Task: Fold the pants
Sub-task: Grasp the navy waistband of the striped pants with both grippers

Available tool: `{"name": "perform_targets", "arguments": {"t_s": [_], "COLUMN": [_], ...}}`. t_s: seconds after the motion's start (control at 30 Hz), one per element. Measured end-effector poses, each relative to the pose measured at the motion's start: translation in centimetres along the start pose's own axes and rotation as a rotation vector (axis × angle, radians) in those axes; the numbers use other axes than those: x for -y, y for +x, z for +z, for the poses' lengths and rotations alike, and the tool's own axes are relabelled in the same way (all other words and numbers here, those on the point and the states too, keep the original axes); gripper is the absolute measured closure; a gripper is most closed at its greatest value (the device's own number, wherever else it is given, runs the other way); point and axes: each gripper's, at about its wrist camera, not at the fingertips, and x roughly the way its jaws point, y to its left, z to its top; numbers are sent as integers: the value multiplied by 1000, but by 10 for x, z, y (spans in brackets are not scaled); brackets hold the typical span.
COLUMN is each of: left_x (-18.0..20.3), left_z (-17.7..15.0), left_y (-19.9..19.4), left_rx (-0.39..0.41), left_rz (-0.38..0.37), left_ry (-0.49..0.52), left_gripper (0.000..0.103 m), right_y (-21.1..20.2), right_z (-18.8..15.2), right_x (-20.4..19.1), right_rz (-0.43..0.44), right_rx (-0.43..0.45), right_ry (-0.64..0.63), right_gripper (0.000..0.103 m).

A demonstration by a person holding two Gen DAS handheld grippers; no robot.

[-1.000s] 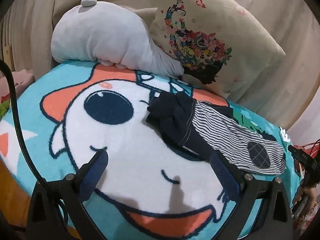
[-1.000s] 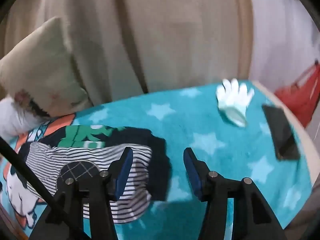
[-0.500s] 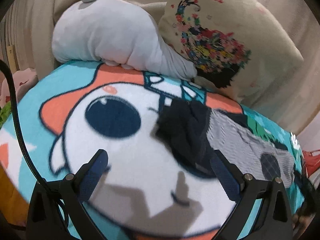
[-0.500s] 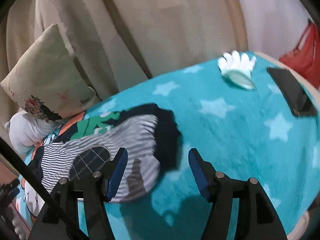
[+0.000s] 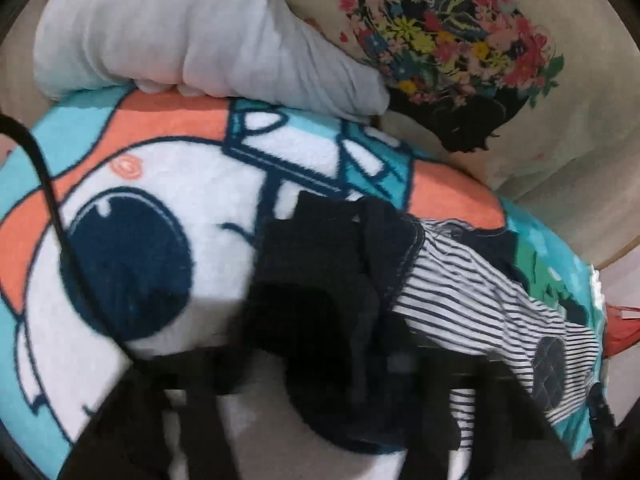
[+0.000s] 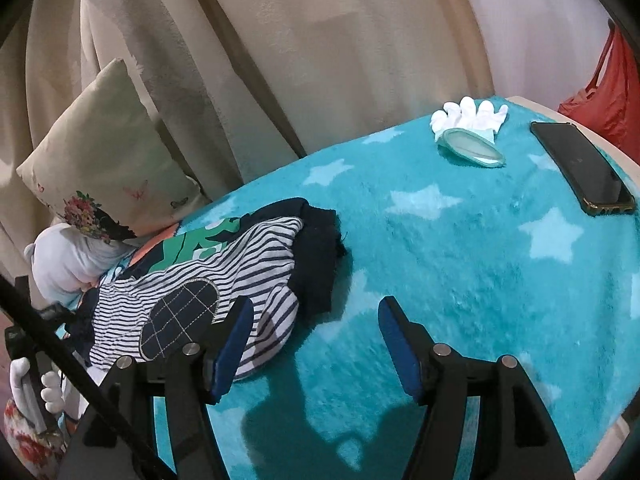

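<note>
in the left wrist view, pushing the left gripper [image 5: 320,368] much closer to the pants [image 5: 460,292] than half a second ago, so close that seeing only dark blurred shapes at the lower edge; not being able to tell whether its jaws are wide, narrow or already gripping cloth. reaching, judging by this, for the dark bunched end [image 5: 320,280] of the garment, now filling the middle of the view instead of lying further off.

in the right wrist view, holding the right gripper [image 6: 316,344] low over the teal star blanket [image 6: 460,260], with jaws wide and nothing between them, its left finger [image 6: 236,340] hanging over the striped edge of the pants [image 6: 224,276], its other finger over bare blanket. having pulled back and up a little compared with a second ago, so seeing more of the bed.

lying flat and stretched on the blanket, not yet folded, with the checked patch [image 6: 180,316] facing up and a dark end [image 6: 320,256] toward the middle of the bed.

meaning for the task: probably beginning the first grasp at one end while waiting at the other; needing both ends pinched before lifting and doubling over.

further away, noticing a white glove [image 6: 472,116] and a phone [image 6: 580,168] well apart from the garment, then a grey plush [image 5: 180,32], a flowered pillow [image 5: 460,40], and behind all a beige curtain [image 6: 320,40].
</note>
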Motion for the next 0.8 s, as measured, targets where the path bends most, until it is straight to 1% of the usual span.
{"name": "perform_targets", "arguments": {"t_s": [0.03, 0.13, 0.2, 0.27, 0.37, 0.43, 0.5, 0.53, 0.57, 0.6, 0.63, 0.7, 0.8], "left_x": [-2, -10, -15, -20, -29, -40, -49, -56, -59, -64, -66, -68, -65], "left_z": [-1, -5, -7, -11, -20, -27, -27, -28, -29, -31, -32, -35, -37], "left_y": [-3, -22, -33, -44, -56, -63, -65, -63, -62, -61, -62, -68, -80], "left_rx": [-1, 37, 45, 55, 61, 54, 50, 39, 29, 19, 20, 39, 89], "left_rz": [-17, -41, -60, -82, -83, -80, -78, -77, -78, -85, -95, -101, -87], "left_ry": [-18, -38, -46, -41, -53, -66, -89, -104, -117, -133, -140, -134, -108], "left_gripper": [73, 78, 78, 78, 78, 78, 78, 78, 78, 78, 78, 77, 73], "right_y": [0, 0, 1, 4, 15, 24, 36, 41, 46, 48, 52, 49, 31], "right_z": [1, 3, 3, 6, 10, 13, 16, 16, 17, 16, 15, 12, 14], "right_x": [0, -1, -5, -7, -13, -18, -26, -29, -33, -36, -38, -41, -43], "right_rz": [5, 8, 32, 55, 81, 112, 102, 107, 121, 144, 154, 164, 160], "right_rx": [-3, -9, -11, -39, -68, -72, -74, -76, -78, -83, -97, -78, -29], "right_ry": [5, 1, -1, -22, -40, -42, -67, -73, -69, -56, -53, -54, -81], "right_gripper": [34, 34, 33, 33, 33, 33, 33, 41, 52, 71, 74, 79, 79]}}
